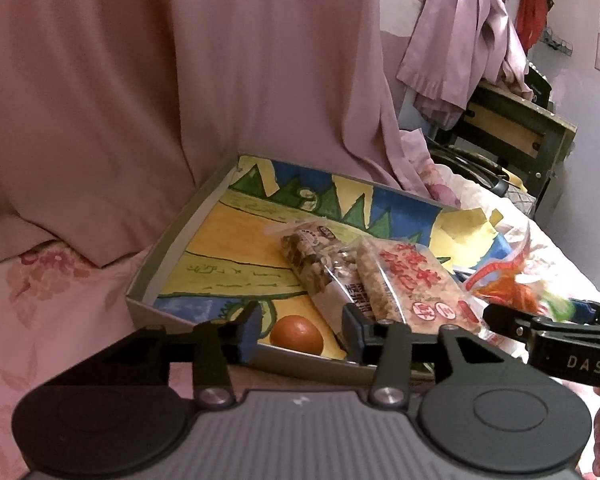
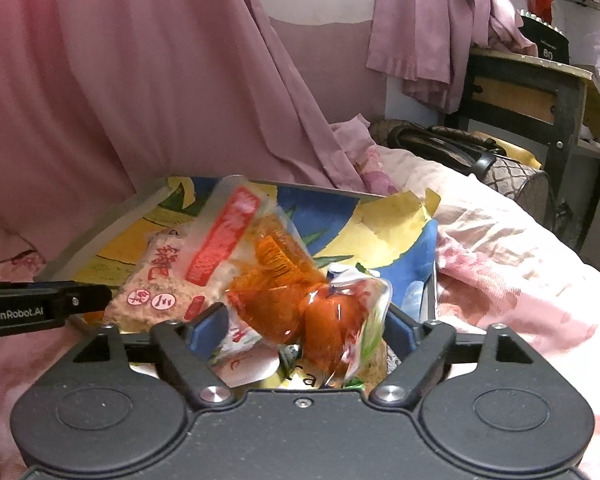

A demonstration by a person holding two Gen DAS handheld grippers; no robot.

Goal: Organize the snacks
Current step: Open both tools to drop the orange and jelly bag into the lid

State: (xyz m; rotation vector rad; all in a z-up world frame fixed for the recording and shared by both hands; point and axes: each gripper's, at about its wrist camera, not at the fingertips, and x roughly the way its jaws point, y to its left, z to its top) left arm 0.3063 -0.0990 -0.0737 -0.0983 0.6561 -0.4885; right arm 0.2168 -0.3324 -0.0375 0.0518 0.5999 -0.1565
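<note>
Right gripper (image 2: 300,332): I hold orange snack bag (image 2: 296,304) between fingers, above tray (image 2: 100,228) | bag: light, crinkly, slippery; I'd grip the sealed edge | left gripper (image 1: 300,328): fingers wide, empty, over tray front.

One shallow box (image 1: 168,256) lined with a coloured drawing holds two clear-wrapped grain bars (image 1: 312,260), one round orange fruit (image 1: 297,334) and one orange snack packet (image 2: 296,300), with two grippers (image 1: 300,332) over it.
</note>
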